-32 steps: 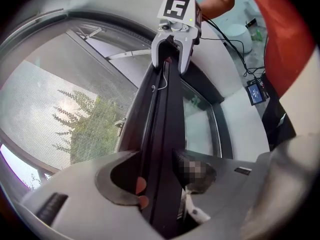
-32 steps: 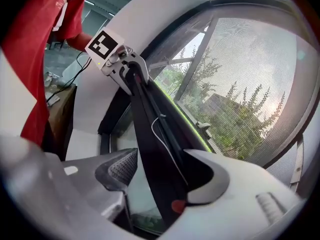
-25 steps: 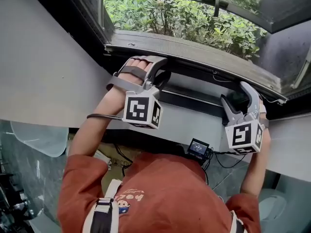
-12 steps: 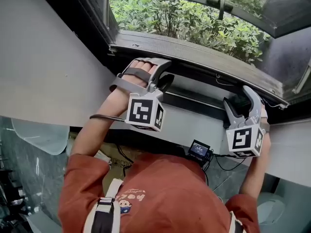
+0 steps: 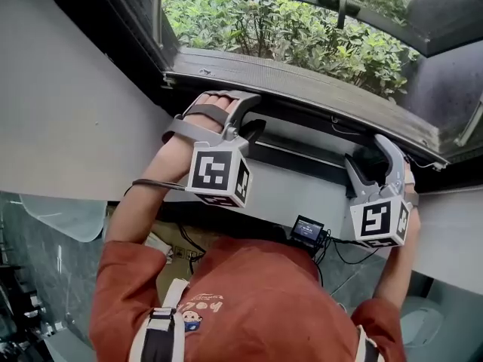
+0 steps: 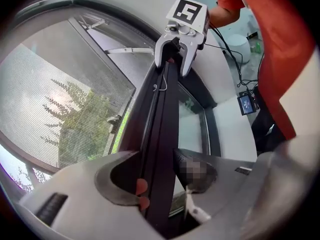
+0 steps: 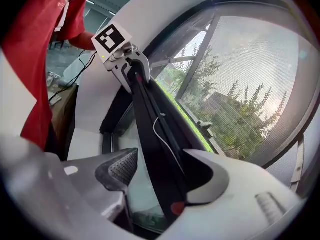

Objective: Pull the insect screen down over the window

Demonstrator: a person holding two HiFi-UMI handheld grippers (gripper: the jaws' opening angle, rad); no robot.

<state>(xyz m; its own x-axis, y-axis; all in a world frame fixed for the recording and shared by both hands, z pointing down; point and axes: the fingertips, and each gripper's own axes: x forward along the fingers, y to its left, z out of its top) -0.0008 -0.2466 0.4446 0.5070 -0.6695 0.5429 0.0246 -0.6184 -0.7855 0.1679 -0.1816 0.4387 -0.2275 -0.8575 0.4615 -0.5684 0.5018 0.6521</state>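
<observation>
The insect screen's black pull bar [image 5: 302,155] runs across the window's lower frame, with grey mesh [image 5: 302,81] above it. My left gripper [image 5: 253,125] is shut on the bar at its left part. The bar [image 6: 162,114] passes between its jaws and reaches the right gripper [image 6: 176,59] at the far end. My right gripper [image 5: 368,161] is shut on the bar at its right part. In the right gripper view the bar [image 7: 150,114] lies between the jaws of that gripper [image 7: 162,179], and a thin white cord [image 7: 165,139] lies along it.
Green bushes [image 5: 287,29] show outside through the open window. White wall [image 5: 68,111] flanks the frame on the left. A small device with a screen [image 5: 308,231] and cables hangs below the sill, close to my red sleeves.
Both grippers keep their hold on the bar. The hands and bar have shifted only slightly in the head view.
</observation>
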